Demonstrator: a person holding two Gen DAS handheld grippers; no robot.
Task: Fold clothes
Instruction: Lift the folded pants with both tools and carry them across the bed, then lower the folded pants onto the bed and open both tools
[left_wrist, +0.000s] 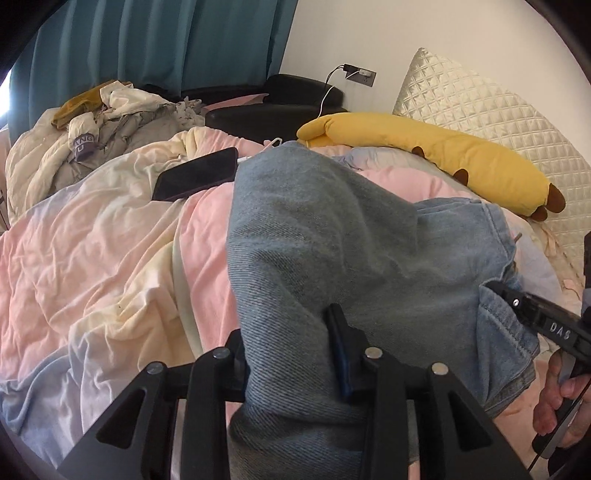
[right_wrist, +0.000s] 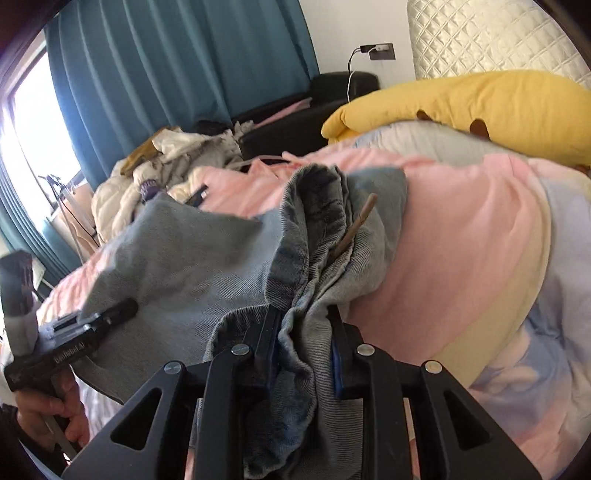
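A long yellow banana-shaped plush pillow (left_wrist: 436, 155) lies against a cream quilted satin headboard (left_wrist: 480, 107). A black smartphone (left_wrist: 197, 179) rests on the rumpled pink, yellow and blue duvet (left_wrist: 92, 251). Behind hang teal curtains (left_wrist: 155, 40), near a black leather armchair (left_wrist: 280, 99).

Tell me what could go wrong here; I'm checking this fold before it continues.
1. The black phone lies on the pastel quilt beside the blue denim jeans; dragging the fabric could knock it off.
2. The right tongs pinch a thick bunched wad of denim, which might slip.
3. The left tongs grip another part, so uneven pulling could skew the fold.
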